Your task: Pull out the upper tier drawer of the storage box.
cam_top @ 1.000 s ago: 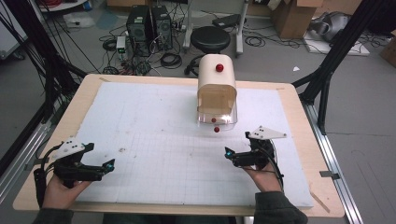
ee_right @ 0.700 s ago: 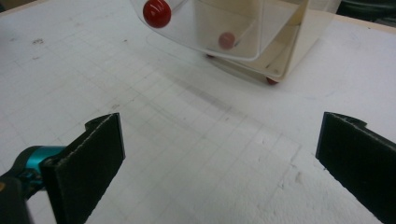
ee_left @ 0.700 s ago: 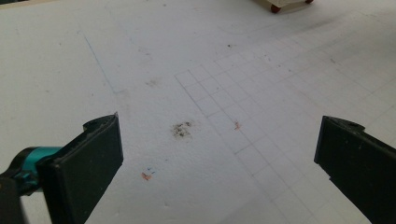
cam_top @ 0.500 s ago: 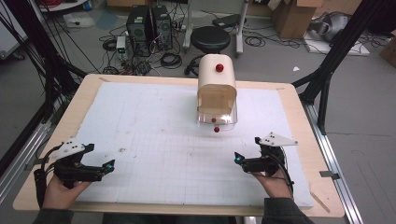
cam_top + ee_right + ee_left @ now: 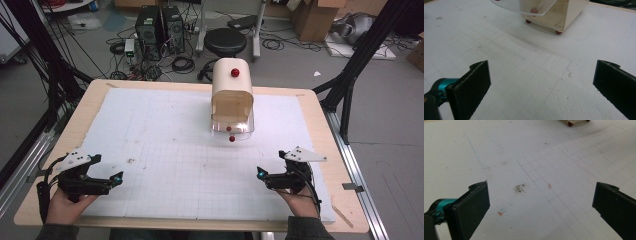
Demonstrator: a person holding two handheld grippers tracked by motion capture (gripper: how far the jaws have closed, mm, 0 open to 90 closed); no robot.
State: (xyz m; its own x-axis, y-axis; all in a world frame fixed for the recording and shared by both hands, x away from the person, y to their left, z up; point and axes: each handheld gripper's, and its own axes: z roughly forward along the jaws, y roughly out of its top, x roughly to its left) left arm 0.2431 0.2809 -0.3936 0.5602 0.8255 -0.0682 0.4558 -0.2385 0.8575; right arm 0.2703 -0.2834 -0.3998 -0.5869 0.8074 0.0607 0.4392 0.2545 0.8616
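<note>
Both grippers are held low near the near edge of the tabletop [image 5: 165, 150], the left gripper [image 5: 112, 181] toward the near left corner and the right gripper [image 5: 261, 175] toward the near right corner; in each gripper view the jaws are seen spread wide with nothing between them. The step in hand is judged to be a pause or a set-up for an approach, since nothing is gripped or touched. The cream box [image 5: 232, 97] stands toward the middle of the far edge, well apart from both grippers; its clear flap [image 5: 524, 7] is seen tilted outward at the front, and a red knob [image 5: 231, 138] sits at the flap's lip. The interior appears empty, though part of it is hidden. A reach by the nearer right gripper toward the flap is probably what the next move calls for; the jaws would need to be closed on the small knob with care.
</note>
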